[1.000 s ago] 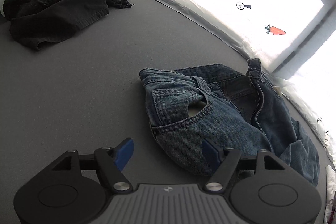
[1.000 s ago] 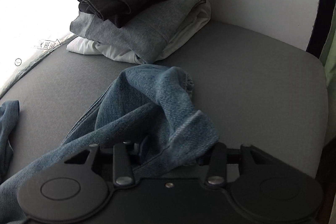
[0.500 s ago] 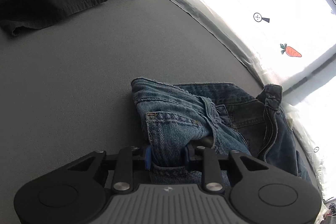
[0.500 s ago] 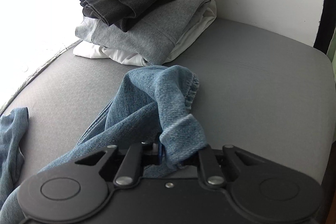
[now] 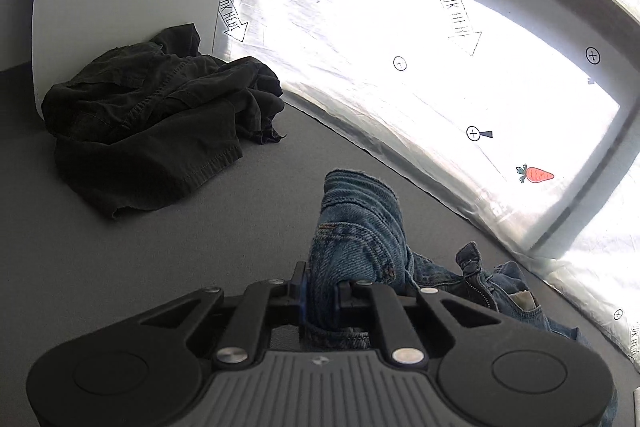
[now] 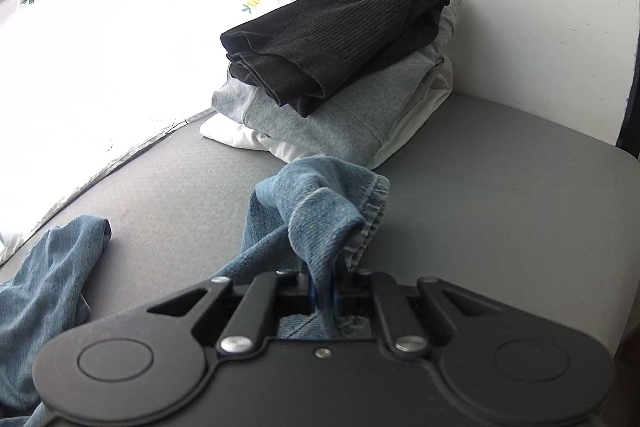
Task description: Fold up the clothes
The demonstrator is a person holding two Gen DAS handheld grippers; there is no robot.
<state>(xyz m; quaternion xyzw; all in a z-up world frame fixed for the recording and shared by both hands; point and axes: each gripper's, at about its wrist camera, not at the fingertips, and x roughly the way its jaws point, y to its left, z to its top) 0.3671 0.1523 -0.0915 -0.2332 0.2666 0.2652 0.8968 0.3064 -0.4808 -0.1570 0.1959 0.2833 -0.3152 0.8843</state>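
The work surface is a grey mat point(image 5: 120, 267), flat and matte, with a rounded corner visible at the right of the right wrist view. A white wall point(image 6: 500, 7) rises behind it. Along the far edge runs a bright translucent sheet point(image 5: 400, 27) printed with carrots, arrows and crosshair marks; strong light behind it washes out detail.

A crumpled black garment point(image 5: 152, 131) lies on the mat against the wall, at the left of the left wrist view, well apart from the jeans. In the right wrist view a folded stack point(image 6: 340, 79) sits near the wall: a black ribbed item on top, a grey one beneath it, a white one at the bottom.

The jeans point(image 5: 360, 227) lie across the mat between the two grippers, partly raised.

Left gripper point(image 5: 322, 301): the jaws have just been closing and now stand nearly together, clamped on the waistband area of the jeans. The denim bunches upward from the pads; a pocket seam and rivet show just above them. The zipper fly and the rest of the waist lie on the mat to the right.

Right gripper point(image 6: 322, 301): the jaws have just been closing and now stand nearly together, clamped on a leg hem of the jeans. The hem folds over above the pads. The other leg point(image 6: 52, 279) lies loose on the mat at the left.
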